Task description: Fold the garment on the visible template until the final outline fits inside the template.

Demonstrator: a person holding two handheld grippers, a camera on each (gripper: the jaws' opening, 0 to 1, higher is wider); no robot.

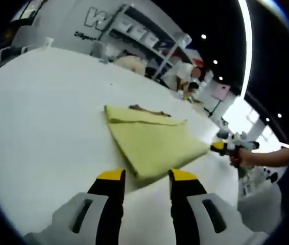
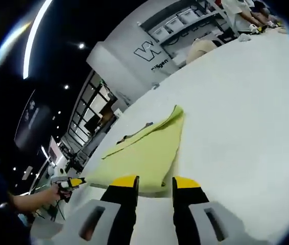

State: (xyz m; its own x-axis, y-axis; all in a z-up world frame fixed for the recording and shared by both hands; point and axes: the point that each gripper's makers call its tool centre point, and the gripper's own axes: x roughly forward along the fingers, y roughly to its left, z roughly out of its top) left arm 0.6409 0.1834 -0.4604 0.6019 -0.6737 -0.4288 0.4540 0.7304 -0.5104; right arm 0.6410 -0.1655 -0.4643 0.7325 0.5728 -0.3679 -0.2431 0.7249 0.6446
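A yellow-green garment (image 1: 149, 140) lies folded flat on the white table (image 1: 42, 117). A thin dark strip (image 1: 147, 108) shows just past its far edge. My left gripper (image 1: 147, 176) is open, and the garment's near corner lies at the gap between its yellow-tipped jaws. The right gripper (image 1: 225, 148), held in a hand, touches the garment's right corner. In the right gripper view the garment (image 2: 144, 148) lies just ahead of my right gripper (image 2: 154, 182), whose jaws stand apart at its near edge. The left gripper (image 2: 70, 182) sits at the cloth's left corner.
The white table (image 2: 246, 112) stretches wide around the garment. Shelving with bins (image 1: 144, 35) and a wall with lettering stand behind it. People (image 1: 185, 76) sit at the far end. A person's hand and forearm (image 2: 32, 200) hold the left gripper.
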